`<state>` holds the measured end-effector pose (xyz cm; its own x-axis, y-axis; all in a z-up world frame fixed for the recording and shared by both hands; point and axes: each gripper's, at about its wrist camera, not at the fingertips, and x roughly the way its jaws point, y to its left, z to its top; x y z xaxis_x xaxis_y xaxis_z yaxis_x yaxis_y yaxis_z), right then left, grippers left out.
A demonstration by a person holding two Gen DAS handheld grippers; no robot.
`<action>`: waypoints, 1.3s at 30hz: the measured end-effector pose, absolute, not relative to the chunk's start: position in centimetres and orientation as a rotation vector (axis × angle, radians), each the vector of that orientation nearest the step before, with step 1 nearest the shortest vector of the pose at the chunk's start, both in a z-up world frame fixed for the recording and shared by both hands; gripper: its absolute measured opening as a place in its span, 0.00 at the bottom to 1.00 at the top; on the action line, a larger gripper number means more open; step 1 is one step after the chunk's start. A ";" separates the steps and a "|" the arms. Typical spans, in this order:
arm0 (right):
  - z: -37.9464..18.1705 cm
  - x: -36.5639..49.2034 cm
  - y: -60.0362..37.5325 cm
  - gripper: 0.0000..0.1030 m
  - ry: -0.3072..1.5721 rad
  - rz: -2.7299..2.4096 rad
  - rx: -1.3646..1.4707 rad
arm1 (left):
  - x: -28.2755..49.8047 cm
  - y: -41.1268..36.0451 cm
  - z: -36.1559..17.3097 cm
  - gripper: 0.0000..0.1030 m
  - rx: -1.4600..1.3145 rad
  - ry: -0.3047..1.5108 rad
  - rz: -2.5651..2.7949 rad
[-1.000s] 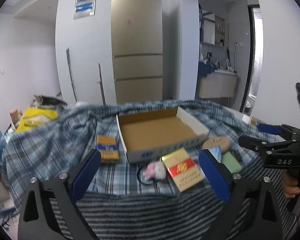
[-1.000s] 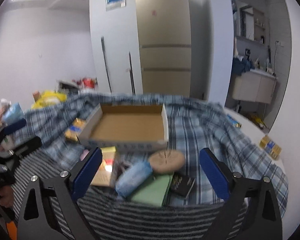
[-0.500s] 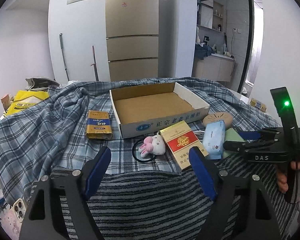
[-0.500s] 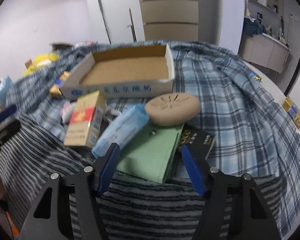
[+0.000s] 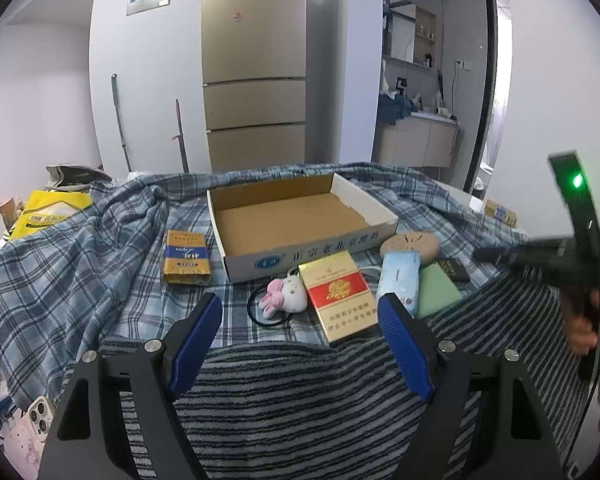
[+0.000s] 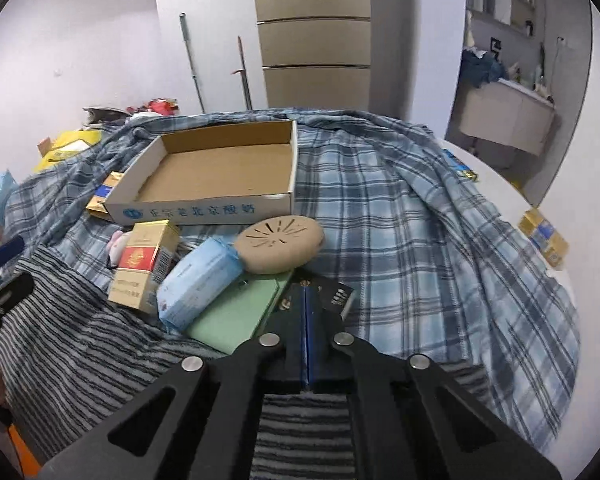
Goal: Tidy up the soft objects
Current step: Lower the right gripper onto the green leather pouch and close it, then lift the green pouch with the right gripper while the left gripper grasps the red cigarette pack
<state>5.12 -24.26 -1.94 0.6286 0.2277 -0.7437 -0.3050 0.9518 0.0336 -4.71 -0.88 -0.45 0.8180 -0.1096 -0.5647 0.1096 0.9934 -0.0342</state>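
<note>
My right gripper (image 6: pixel 306 300) has just closed, blue pads together and holding nothing, above the small black card (image 6: pixel 332 294). Left gripper (image 5: pixel 300 328) stands apart; the white plush bunny (image 5: pixel 286 294) lies just ahead, between its fingers.

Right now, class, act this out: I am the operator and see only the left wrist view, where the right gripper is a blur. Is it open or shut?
Observer: Shut. In the right wrist view the right gripper has just been closing; its pads meet with nothing between them.
Operator: What is it aimed at?
Observer: A black packet, beside the green pad.
Operator: Is the tissue pack clear of that pad?
Observer: No. The blue tissue pack lies across its left corner.
</note>
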 end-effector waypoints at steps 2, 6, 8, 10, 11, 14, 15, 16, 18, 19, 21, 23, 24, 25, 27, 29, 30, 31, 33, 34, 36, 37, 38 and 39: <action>-2.6 5.0 -23.7 0.23 0.880 0.337 -0.095 | -4.9 -1.0 0.0 0.80 -0.001 0.595 -0.114; -4.5 5.0 -22.4 0.49 0.938 0.426 -0.064 | -5.5 -1.0 0.5 0.80 0.011 0.586 -0.099; -5.4 5.4 -22.1 0.49 0.970 0.438 -0.035 | -5.7 -0.9 0.5 0.80 0.013 0.588 -0.091; -6.2 6.0 -22.0 0.44 0.993 0.418 -0.006 | -5.6 -0.9 0.3 0.80 0.016 0.596 -0.087; -6.4 6.2 -22.0 0.40 1.001 0.430 0.015 | -5.6 -0.9 0.2 0.80 0.018 0.601 -0.086; -6.0 6.1 -22.0 0.20 0.962 0.438 0.042 | -5.5 -1.0 0.1 0.80 0.035 0.606 -0.087; -5.5 5.9 -22.1 0.15 0.937 0.449 0.036 | -5.5 -1.0 0.1 0.80 0.042 0.604 -0.083; -4.8 5.7 -22.3 0.10 0.917 0.460 0.027 | -5.3 -1.0 0.1 0.80 0.043 0.604 -0.082; -3.6 5.4 -22.8 0.05 0.894 0.462 0.010 | -5.2 -1.0 0.3 0.80 0.031 0.602 -0.088; -2.8 5.3 -23.2 0.05 0.880 0.463 0.003 | -5.1 -1.1 0.4 0.80 0.024 0.598 -0.093; -1.8 5.3 -23.9 0.05 0.876 0.460 -0.007 | -5.2 -1.3 0.8 0.80 0.018 0.583 -0.103; -1.6 5.7 -24.6 0.05 0.907 0.456 -0.031 | -5.2 -1.7 1.0 0.80 0.023 0.571 -0.112; -1.9 6.0 -24.9 0.06 0.923 0.450 -0.043 | -5.2 -2.0 1.1 0.80 0.028 0.568 -0.119; -2.3 6.2 -25.3 0.11 0.934 0.428 -0.048 | -5.2 -2.2 1.3 0.80 0.037 0.561 -0.128; -3.0 6.3 -25.8 0.25 0.936 0.367 -0.065 | -5.3 -2.3 1.6 0.80 0.040 0.547 -0.120; -3.4 6.1 -26.2 0.61 0.909 0.310 -0.087 | -5.2 -2.5 1.6 0.80 0.053 0.545 -0.112; -3.3 5.9 -26.3 0.68 0.873 0.285 -0.096 | -5.1 -2.6 1.6 0.80 0.058 0.548 -0.113; -3.2 5.6 -26.4 0.68 0.831 0.240 -0.121 | -5.0 -2.5 1.6 0.80 0.065 0.551 -0.110; -3.1 5.7 -26.3 0.68 0.808 0.171 -0.167 | -4.9 -2.5 1.5 0.80 0.067 0.551 -0.107; -3.1 5.8 -26.3 0.70 0.814 0.163 -0.147 | -4.8 -2.4 1.4 0.80 0.066 0.550 -0.103; -3.4 6.3 -26.3 0.79 0.864 0.191 -0.069 | -4.6 -2.3 1.2 0.80 0.058 0.550 -0.094; -3.6 6.4 -26.1 0.84 0.884 0.196 -0.057 | -4.4 -2.1 1.0 0.80 0.045 0.554 -0.087; -3.8 6.6 -25.6 0.85 0.903 0.182 -0.060 | -4.2 -2.0 0.8 0.80 0.034 0.561 -0.084; -4.0 6.6 -25.2 0.85 0.909 0.161 -0.072 | -3.9 -1.8 0.6 0.80 0.022 0.571 -0.082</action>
<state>6.63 -25.21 -3.95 0.6035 0.1083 -0.7900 -0.1693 0.9855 0.0058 -3.94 -1.81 0.58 0.8380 -0.0718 -0.5409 0.0838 0.9965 -0.0025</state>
